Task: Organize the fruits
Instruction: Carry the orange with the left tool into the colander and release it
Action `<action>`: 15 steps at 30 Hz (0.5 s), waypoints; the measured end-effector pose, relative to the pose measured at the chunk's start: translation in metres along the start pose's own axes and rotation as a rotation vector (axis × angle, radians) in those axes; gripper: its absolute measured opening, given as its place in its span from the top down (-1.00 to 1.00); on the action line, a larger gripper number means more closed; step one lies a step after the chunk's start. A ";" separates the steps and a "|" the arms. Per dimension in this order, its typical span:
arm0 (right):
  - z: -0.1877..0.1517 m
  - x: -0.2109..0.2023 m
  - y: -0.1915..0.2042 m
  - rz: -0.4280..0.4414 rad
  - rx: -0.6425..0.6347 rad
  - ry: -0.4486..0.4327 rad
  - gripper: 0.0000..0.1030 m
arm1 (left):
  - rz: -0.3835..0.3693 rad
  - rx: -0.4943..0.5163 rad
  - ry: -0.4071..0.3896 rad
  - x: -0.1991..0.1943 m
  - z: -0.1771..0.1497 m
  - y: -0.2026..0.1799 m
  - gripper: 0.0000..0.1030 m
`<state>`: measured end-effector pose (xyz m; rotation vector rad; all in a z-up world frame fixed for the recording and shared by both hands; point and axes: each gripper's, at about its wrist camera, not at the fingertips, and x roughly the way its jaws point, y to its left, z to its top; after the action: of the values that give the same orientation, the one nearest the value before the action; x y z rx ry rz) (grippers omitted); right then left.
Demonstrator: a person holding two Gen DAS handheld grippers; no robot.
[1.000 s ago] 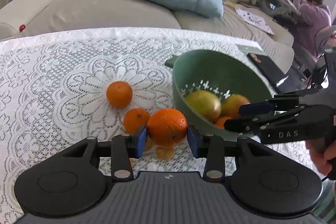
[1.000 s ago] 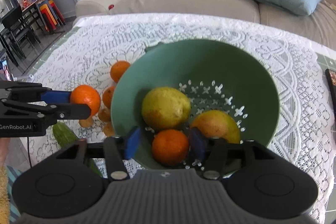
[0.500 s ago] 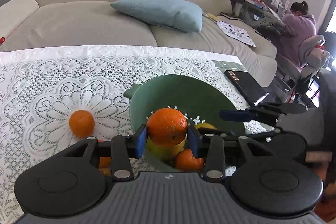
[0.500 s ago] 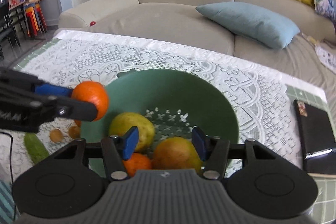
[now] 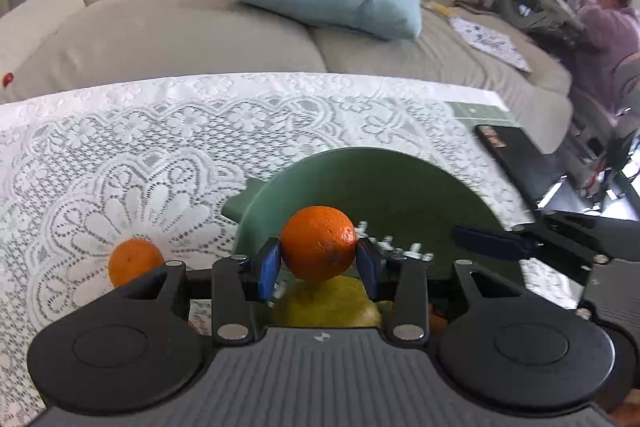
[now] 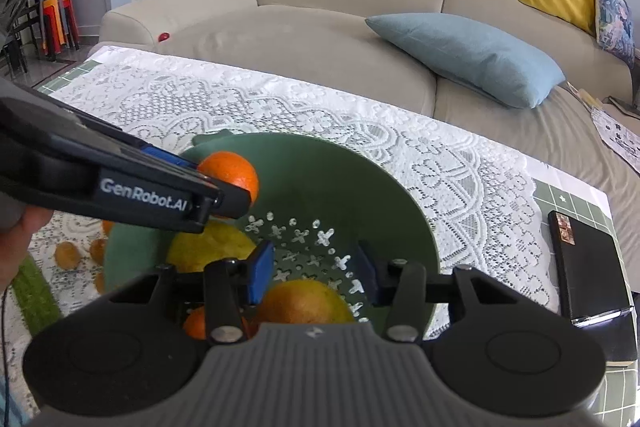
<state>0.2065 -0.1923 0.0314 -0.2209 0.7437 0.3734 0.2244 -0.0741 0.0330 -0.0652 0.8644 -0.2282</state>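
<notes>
One loose orange, left view only

Your bowl sits on the cloth; sofa behind, phone right, loose orange left.

White lettering "GenRobot.AI" runs along the side of the left tool.

place: home living room | cues: beige sofa, cushions, lace-covered table
</notes>
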 end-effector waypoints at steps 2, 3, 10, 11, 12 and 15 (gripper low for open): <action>0.001 0.004 -0.001 -0.008 0.008 0.004 0.17 | 0.012 0.005 0.004 0.004 0.001 0.000 0.10; 0.001 0.005 -0.002 -0.008 0.012 0.005 0.17 | 0.012 0.007 0.008 0.006 0.002 -0.001 0.10; 0.002 0.016 -0.003 -0.008 0.018 0.023 0.17 | 0.060 0.042 0.038 0.018 0.001 -0.010 0.10; 0.002 0.017 -0.002 -0.008 0.015 0.024 0.17 | 0.064 0.046 0.039 0.019 0.001 -0.011 0.10; 0.001 0.017 -0.002 -0.008 0.011 0.025 0.17 | 0.066 0.050 0.039 0.019 0.001 -0.011 0.10; 0.000 0.018 -0.001 -0.008 0.007 0.029 0.17 | 0.068 0.048 0.041 0.021 0.002 -0.010 0.09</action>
<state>0.2191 -0.1885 0.0194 -0.2231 0.7719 0.3605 0.2374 -0.0892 0.0200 0.0134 0.9004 -0.1872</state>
